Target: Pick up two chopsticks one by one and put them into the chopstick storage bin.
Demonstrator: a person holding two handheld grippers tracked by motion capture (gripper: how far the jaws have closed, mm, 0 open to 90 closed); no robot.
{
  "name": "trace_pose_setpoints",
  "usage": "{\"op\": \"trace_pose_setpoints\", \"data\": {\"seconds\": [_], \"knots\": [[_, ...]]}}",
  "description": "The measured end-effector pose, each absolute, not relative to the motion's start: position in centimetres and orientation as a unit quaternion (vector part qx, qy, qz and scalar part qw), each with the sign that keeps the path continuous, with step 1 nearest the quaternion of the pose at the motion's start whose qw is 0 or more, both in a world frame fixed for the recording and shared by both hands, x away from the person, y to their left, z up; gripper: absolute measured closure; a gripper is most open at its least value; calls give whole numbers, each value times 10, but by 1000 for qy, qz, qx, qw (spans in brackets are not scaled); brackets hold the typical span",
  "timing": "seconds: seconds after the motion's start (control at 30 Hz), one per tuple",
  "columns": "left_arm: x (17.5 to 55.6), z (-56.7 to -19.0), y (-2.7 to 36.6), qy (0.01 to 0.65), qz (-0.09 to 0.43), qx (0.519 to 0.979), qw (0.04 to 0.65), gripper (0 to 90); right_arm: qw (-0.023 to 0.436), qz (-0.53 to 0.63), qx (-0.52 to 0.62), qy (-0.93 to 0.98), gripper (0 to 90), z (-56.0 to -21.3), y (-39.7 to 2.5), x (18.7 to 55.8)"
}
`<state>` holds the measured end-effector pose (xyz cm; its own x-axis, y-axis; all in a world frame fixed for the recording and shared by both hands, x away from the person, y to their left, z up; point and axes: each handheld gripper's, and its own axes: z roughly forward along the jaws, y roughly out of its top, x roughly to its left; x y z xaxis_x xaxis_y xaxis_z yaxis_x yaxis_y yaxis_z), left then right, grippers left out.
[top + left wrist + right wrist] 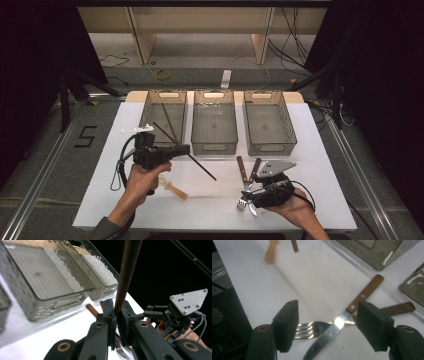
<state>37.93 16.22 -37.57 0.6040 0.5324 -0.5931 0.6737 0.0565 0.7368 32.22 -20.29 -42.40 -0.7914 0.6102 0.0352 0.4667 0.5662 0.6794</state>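
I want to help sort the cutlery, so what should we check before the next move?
1. Left gripper shut on the dark chopstick: ok.
2. Chopstick lifted off the white table: ok, its tip hangs in front of the bins.
3. Left bin open on top, with chopsticks already in it: ok.
4. Right gripper open over the knife and fork: ok.
5. Knife lying free: not ok, it crosses the fork.
6. Which one the right gripper will pick: cannot tell.
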Motion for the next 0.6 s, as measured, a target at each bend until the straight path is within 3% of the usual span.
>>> {"op": "trace_pose_setpoints", "data": {"seconds": [0.6], "knots": [[430,-347,209,489,-21,677,550,849,106,349,320,874,346,-427,-213,321]]}}
